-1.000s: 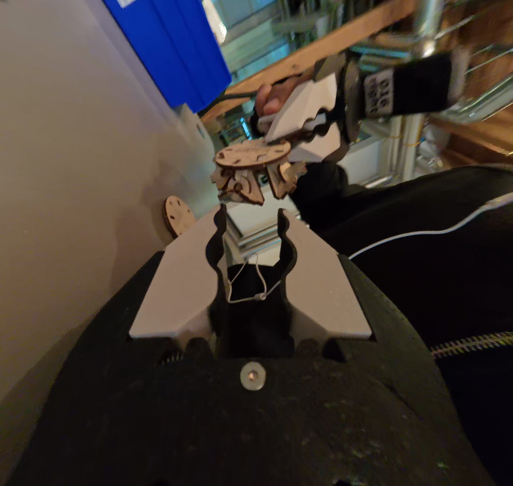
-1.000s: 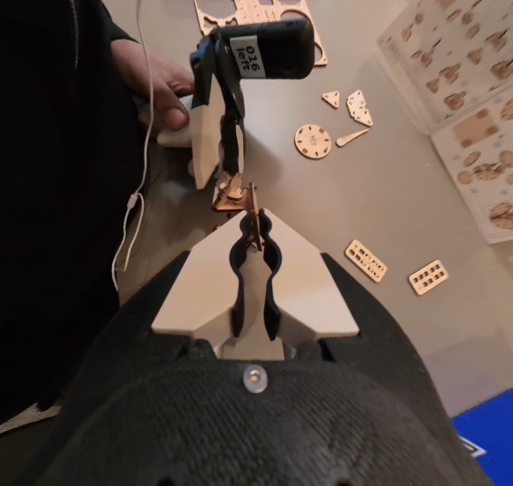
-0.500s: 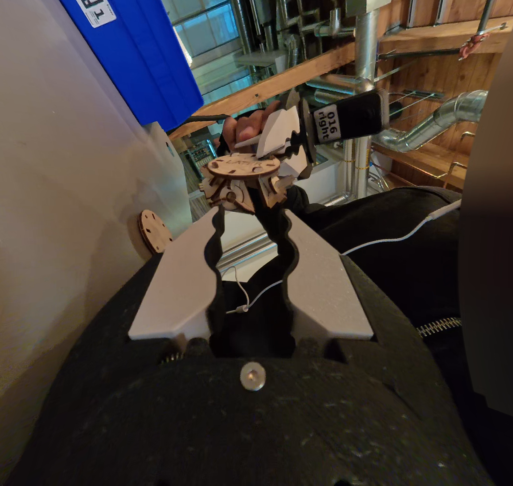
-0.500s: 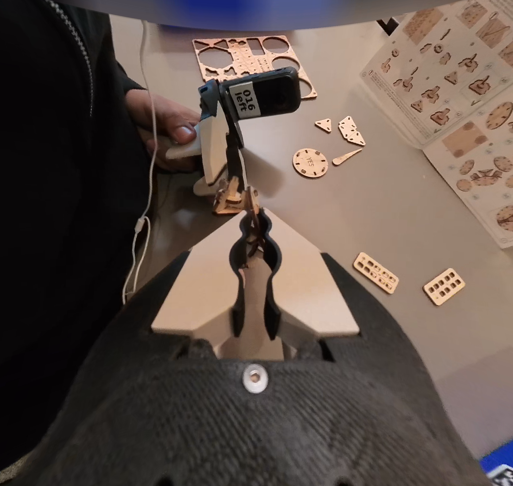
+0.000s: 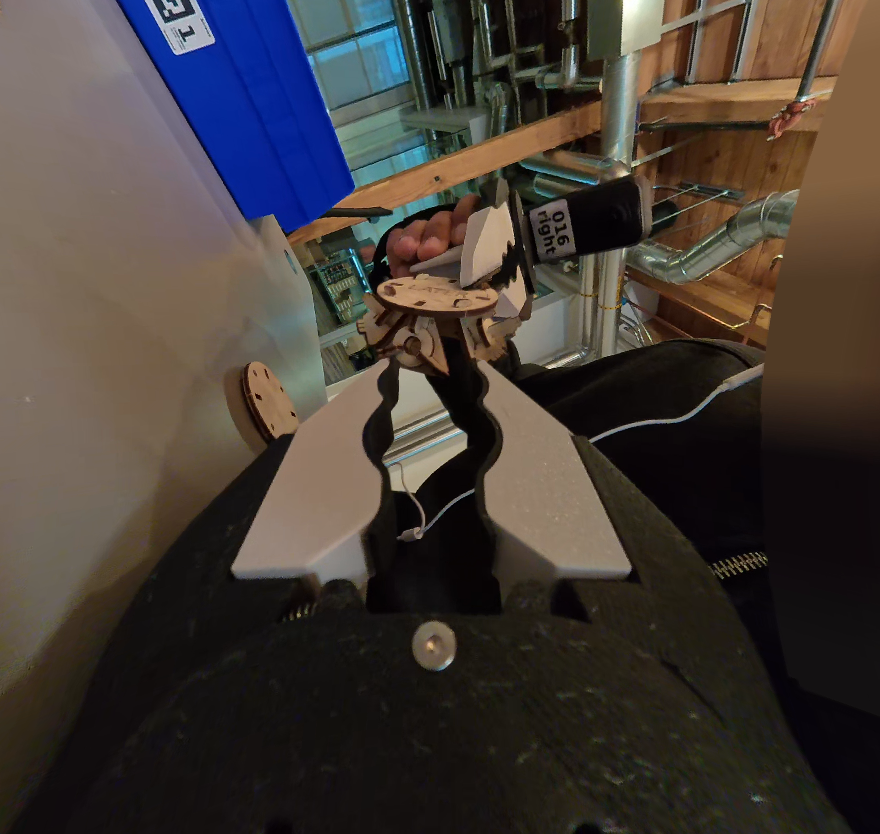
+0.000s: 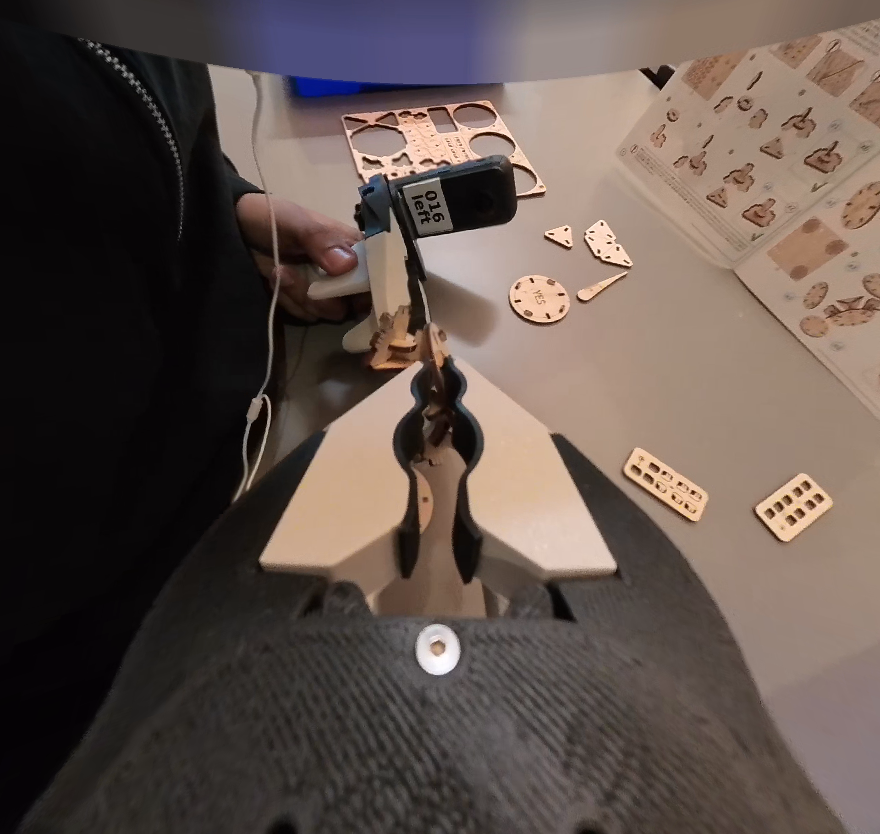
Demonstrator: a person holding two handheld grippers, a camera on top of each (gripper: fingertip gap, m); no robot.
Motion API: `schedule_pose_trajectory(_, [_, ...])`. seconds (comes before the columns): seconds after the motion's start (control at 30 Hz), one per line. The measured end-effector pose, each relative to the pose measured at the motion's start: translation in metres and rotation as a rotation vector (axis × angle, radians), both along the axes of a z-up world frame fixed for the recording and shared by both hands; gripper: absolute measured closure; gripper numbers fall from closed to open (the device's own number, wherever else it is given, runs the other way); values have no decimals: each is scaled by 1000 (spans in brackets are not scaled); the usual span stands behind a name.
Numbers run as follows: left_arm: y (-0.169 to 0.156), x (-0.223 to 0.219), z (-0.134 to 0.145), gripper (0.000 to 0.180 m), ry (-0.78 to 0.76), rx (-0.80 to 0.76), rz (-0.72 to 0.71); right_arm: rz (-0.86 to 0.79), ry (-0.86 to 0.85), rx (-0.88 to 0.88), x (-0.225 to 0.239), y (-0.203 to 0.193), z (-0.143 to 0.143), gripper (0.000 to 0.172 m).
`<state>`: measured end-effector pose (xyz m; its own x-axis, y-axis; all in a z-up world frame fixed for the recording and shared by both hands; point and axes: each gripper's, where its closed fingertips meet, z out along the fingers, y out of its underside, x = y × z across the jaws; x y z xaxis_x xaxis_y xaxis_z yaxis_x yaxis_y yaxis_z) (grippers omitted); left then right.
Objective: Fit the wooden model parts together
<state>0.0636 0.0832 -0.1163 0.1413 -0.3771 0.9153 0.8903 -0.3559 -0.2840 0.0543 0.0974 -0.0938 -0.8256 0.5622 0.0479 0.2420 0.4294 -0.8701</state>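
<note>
My right gripper [image 6: 435,373] is shut on the edge of the round wooden disc [image 5: 438,296] that tops a small wooden assembly [image 5: 428,330]. It holds the assembly in the air above the grey table [image 6: 619,382]. It also shows in the left wrist view [image 5: 495,287]. My left gripper [image 5: 435,370] is at the assembly's underside, and its tips flank the lower wedge and toothed pieces. Its jaws stand partly apart, with a dark gap beside the right pad. In the right wrist view the left gripper [image 6: 414,325] meets the lower wooden pieces [image 6: 390,344].
A loose wooden disc [image 6: 538,299] lies on the table, with a pointer [image 6: 602,285], triangular pieces [image 6: 607,244], two slotted plates [image 6: 664,485] and a punched-out sheet [image 6: 428,144]. Instruction sheets [image 6: 785,168] lie at the right. A blue bin [image 5: 228,73] stands nearby. A person in black is close by. The grippers are tip to tip, or close to it.
My left gripper has moved up to the assembly's underside and its jaws have narrowed around the lower pieces. My right gripper has kept its hold on the disc.
</note>
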Motion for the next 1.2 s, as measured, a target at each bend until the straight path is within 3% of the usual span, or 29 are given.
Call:
schedule_pose_trajectory(0.27, [-2,0,4,166,8,27,0,-13,-57,-140,-1,1,5,169])
schedule_pose_trajectory(0.8, [-1,2,2,167,34,13,-4,-9,-71,-210,3,-2,5,168])
schedule_pose_trajectory(1.07, [0,4,2,159,46,8,-9,-23,-80,-196,2,3,0,169])
schedule_pose_trajectory(1.2, [-1,0,3,158,-3,17,-6,-60,-76,-55,3,20,-9,169])
